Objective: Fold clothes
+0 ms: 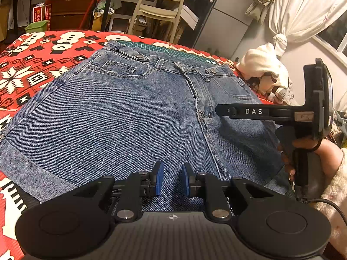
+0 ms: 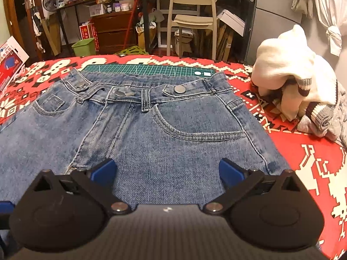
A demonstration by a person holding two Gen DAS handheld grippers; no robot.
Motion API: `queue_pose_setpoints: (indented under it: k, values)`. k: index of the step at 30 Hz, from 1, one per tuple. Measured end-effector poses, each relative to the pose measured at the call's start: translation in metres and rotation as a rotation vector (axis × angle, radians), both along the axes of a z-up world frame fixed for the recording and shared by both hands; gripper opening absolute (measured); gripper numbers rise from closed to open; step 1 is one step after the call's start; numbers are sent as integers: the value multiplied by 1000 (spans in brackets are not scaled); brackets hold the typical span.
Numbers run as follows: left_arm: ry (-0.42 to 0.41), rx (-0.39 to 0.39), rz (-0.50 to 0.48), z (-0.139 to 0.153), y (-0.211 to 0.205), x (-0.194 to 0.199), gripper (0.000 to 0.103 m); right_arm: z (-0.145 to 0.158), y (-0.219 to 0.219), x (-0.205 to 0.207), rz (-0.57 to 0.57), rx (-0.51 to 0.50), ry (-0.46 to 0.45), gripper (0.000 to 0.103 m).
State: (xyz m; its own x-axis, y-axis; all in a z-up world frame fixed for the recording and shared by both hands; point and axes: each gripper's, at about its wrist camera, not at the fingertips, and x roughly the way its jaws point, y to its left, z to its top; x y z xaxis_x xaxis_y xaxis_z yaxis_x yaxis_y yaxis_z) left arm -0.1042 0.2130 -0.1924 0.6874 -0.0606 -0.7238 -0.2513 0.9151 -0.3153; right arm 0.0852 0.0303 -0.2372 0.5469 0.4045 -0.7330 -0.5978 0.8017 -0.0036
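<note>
blue jeans (image 2: 151,134) lie flat on a red patterned blanket (image 2: 303,162); the left gripper (image 1: 171,181) hovers with fingers narrowly parted, the right gripper (image 2: 167,173) with fingers spread wide.

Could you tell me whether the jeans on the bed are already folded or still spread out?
Spread out, at least the upper part: the jeans lie flat, front up, waistband and both front pockets showing. The legs run out of view, so cannot tell there.

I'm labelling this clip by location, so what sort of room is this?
Probably a lived-in bedroom or small studio flat. The jeans lie on what looks like a bed with a red patterned blanket, a tied-back curtain hangs by a window, and a cluttered desk with a chair stands behind.
</note>
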Motion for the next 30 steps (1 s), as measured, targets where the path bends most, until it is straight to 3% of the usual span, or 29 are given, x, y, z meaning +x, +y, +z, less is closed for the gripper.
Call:
queue_pose_setpoints:
  k: [4,9,16,22,26,29,30]
  values:
    - [-1,0,-1,0,0,0,18,0,-3,-6,15,-7,-13,103]
    - [-2,-10,2,0,2,0,18,10,-25,-21,13,96,15,103]
    - [-3,-6,0,0,1,-1,18,15,-44,-56,82,-20,-109,102]
    - [-4,-5,-1,0,1,-1,18,10,-70,-76,87,-21,-52,100]
    - [-4,-4,-2,0,1,-1,18,8,-85,-81,43,17,-42,89]
    - [-3,-3,-4,0,1,-1,18,9,-90,-78,25,53,-46,71]
    - [-3,-2,-4,0,1,-1,18,10,-90,-76,18,53,-56,59]
